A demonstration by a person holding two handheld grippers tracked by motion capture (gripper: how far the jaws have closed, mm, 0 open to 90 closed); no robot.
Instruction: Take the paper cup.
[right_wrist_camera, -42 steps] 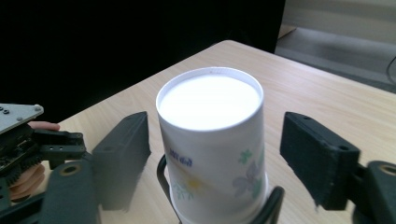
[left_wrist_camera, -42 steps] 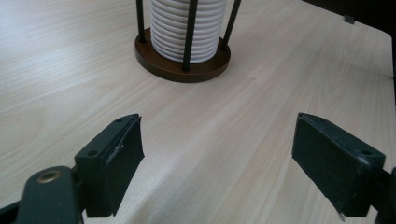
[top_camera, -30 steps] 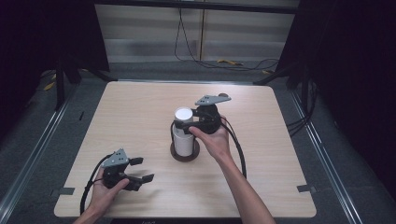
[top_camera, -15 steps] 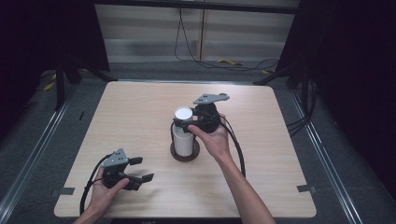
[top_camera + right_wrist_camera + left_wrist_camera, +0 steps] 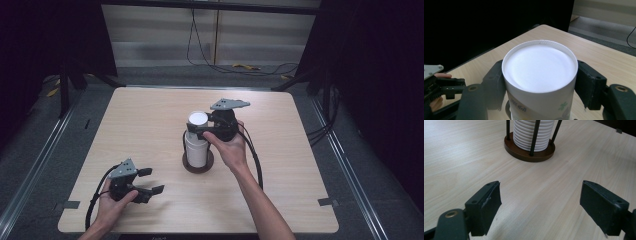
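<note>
Wooden table (image 5: 150, 120) — cup holder (image 5: 197, 162) standing mid-table.

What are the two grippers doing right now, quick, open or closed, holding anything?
Left gripper: open, holding nothing, low over the table.
Right gripper: jaws have just closed onto the top paper cup of the stack.

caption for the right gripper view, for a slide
Right gripper closed on the top paper cup of an upside-down stack, pads against its sides, over the wooden table; jaws have just been closing.
</note>
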